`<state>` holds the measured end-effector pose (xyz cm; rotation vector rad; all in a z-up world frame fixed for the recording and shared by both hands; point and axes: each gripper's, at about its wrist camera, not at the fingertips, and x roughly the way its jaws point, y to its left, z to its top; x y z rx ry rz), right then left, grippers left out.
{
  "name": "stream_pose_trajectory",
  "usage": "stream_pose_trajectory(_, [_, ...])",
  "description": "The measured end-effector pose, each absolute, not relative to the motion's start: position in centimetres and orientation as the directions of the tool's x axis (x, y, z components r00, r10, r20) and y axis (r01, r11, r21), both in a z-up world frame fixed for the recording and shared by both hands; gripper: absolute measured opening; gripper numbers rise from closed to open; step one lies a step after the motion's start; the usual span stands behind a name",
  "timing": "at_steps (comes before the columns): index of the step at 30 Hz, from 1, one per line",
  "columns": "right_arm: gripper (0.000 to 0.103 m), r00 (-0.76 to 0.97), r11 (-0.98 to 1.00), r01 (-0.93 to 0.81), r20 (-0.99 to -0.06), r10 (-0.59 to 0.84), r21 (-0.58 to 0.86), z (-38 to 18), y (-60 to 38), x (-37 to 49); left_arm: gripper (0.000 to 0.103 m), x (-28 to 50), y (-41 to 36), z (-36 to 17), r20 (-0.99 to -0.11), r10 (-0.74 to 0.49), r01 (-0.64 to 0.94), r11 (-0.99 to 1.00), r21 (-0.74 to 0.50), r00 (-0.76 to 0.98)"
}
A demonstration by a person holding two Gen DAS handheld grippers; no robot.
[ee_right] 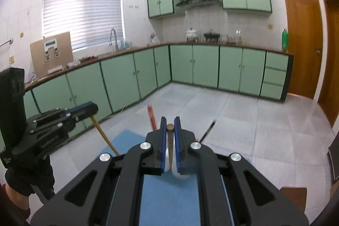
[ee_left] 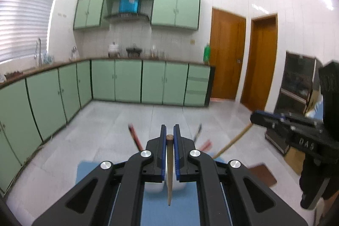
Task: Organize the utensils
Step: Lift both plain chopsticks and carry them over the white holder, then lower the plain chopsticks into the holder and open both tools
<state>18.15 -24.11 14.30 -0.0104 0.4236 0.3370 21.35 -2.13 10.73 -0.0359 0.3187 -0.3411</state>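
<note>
The left gripper [ee_left: 169, 135] is pinched tight on a wooden chopstick [ee_left: 169, 168], which runs lengthwise between the blue pads [ee_left: 163, 154]; its round butt end peeks out at the fingertips and its thin tip hangs down over the blue mat [ee_left: 169, 213]. The right gripper [ee_right: 170, 126] clamps a second wooden chopstick [ee_right: 170, 145] the same way, butt end at the fingertips, shaft slanting down between the pads. Each gripper also shows in the other's view, off to the side with its stick angling down toward the mat. Just below and ahead of both grippers stands a white holder [ee_left: 154, 186] on the mat, with a red utensil [ee_right: 151, 117] and a dark one [ee_right: 208, 130] sticking up out of it, blurred. Green cabinets [ee_left: 127, 82] line the far walls.
</note>
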Motion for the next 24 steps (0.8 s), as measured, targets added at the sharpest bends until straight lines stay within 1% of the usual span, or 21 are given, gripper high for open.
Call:
stream_pose_trajectory(4, [0.006,0.881,0.953,-0.297,-0.369,0.296,0.054,15.9,-24.5,20.4,0.006,24.3,-2.5,13.7,-0.214,-0.306,0.295,0.952,-0.082,0.928])
stream_pose_trajectory(6, [0.006,0.887,0.959,-0.279,-0.371,0.275,0.045,15.9,-24.5,21.8,0.006,25.8,-2.9,14.1,-0.197,-0.288,0.278,0.958,-0.076,0.937])
stream_pose_trajectory(10, [0.006,0.883,0.968,-0.248,-0.404,0.240,0.033,14.5,-24.4,24.8,0.006,29.8,-3.6,12.5,-0.233,-0.257,0.247,0.966,-0.074,0.938])
stream_pose_trajectory(15, [0.006,0.849,0.968,-0.247,-0.473,0.235,0.036,11.8,-23.7,27.5,0.006,33.3,-4.7,7.8,-0.339,-0.266,0.251,0.964,-0.087,0.902])
stream_pose_trajectory(18, [0.007,0.826,0.967,-0.253,-0.512,0.237,0.040,10.4,-23.2,28.3,0.007,34.6,-4.9,5.7,-0.388,-0.274,0.255,0.962,-0.099,0.880])
stream_pose_trajectory(20, [0.008,0.802,0.963,-0.265,-0.544,0.247,0.048,9.6,-23.0,28.9,0.010,34.9,-4.7,4.4,-0.421,-0.272,0.250,0.962,-0.108,0.865])
stream_pose_trajectory(22, [0.008,0.798,0.966,-0.256,-0.554,0.238,0.046,9.0,-22.8,28.9,0.020,34.7,-4.6,3.6,-0.438,-0.272,0.249,0.962,-0.111,0.856])
stream_pose_trajectory(23, [0.009,0.801,0.968,-0.249,-0.552,0.232,0.046,8.6,-22.7,28.5,0.024,34.4,-4.4,3.4,-0.441,-0.271,0.247,0.963,-0.112,0.856])
stream_pose_trajectory(24, [0.014,0.806,0.970,-0.240,-0.547,0.227,0.048,8.4,-22.7,28.2,0.028,34.0,-4.2,3.2,-0.440,-0.273,0.249,0.962,-0.113,0.856])
